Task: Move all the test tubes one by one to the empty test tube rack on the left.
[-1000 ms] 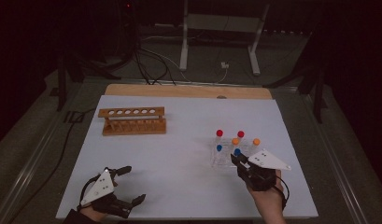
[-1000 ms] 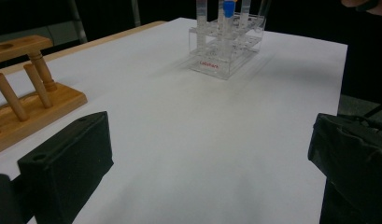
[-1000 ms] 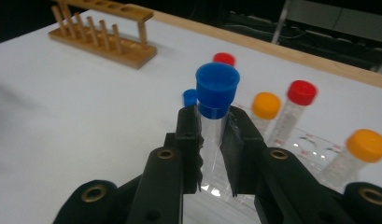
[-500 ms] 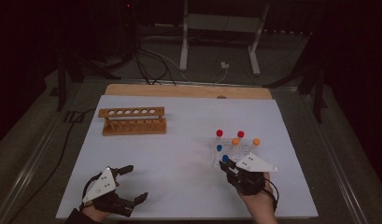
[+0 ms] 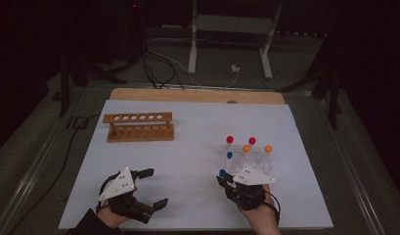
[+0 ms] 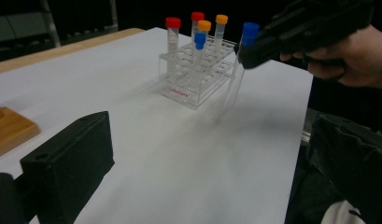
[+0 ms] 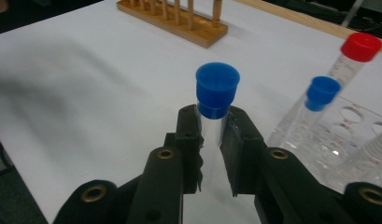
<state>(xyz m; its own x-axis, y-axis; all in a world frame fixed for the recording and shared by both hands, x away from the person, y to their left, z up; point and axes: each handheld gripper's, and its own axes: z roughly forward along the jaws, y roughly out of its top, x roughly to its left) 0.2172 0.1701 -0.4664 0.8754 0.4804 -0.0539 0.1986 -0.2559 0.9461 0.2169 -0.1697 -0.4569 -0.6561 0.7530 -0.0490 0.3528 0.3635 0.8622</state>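
Wooden rack (image 5: pixel 140 127) at the table's (image 5: pixel 188 161) back left, clear rack (image 5: pixel 251 161) at its right

We are looking at a clear tube with a blue cap (image 7: pixel 217 88) between black jaws, over a white surface (image 5: pixel 197 161). We are also seeing red, orange and blue caps on tubes in the transparent rack (image 6: pixel 193 86), whose lettering is red, and a light-brown wooden rack (image 5: pixel 139 126).
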